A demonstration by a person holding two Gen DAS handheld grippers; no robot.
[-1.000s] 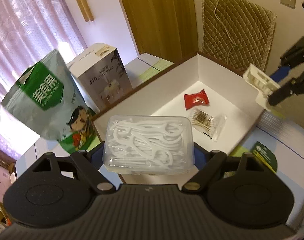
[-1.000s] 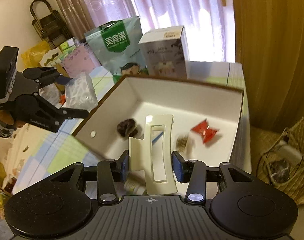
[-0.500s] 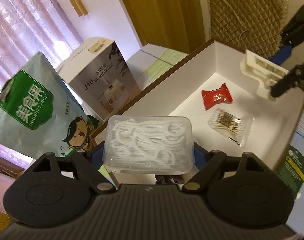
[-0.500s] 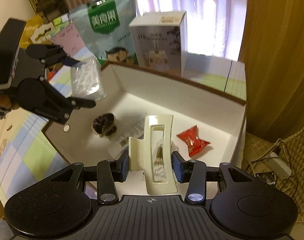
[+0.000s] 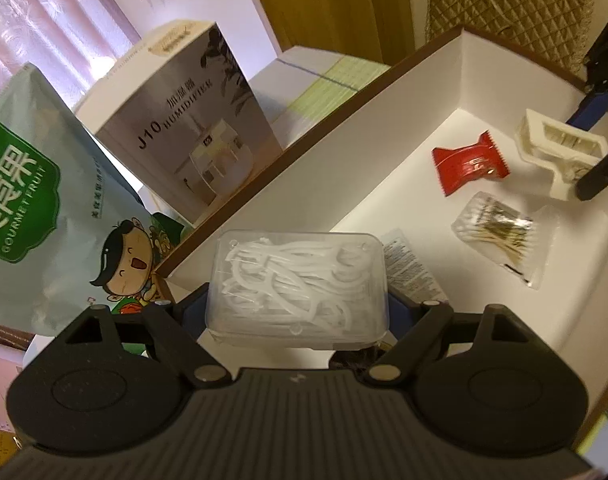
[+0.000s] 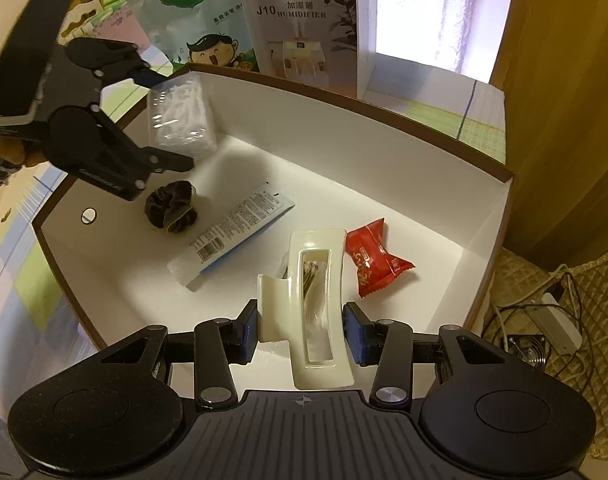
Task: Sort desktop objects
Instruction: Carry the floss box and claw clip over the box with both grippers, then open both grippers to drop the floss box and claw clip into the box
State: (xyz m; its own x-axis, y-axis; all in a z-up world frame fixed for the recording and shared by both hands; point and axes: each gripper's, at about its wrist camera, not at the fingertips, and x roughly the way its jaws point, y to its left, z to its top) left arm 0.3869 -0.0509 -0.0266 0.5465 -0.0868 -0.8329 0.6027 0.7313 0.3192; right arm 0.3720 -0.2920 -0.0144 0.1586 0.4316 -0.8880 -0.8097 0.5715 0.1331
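My left gripper (image 5: 298,304) is shut on a clear box of dental floss picks (image 5: 298,284) and holds it over the near corner of the white open box (image 5: 415,92). My right gripper (image 6: 302,328) is shut on a cream hair claw clip (image 6: 317,304), low inside the same box (image 6: 343,128). The left gripper with the floss box (image 6: 182,118) shows at the left of the right wrist view. The clip (image 5: 559,152) shows at the right of the left wrist view.
Inside the box lie a red candy (image 6: 369,264), a cotton swab packet (image 5: 497,230), a dark scrunchie (image 6: 170,212) and a flat sachet (image 6: 232,236). Behind the box stand a humidifier carton (image 6: 307,24) and a green snack bag (image 6: 184,8).
Both grippers have moved forward and down over the white box. The floss box now hangs inside its corner, and the hair clip sits lower above the swab packet.
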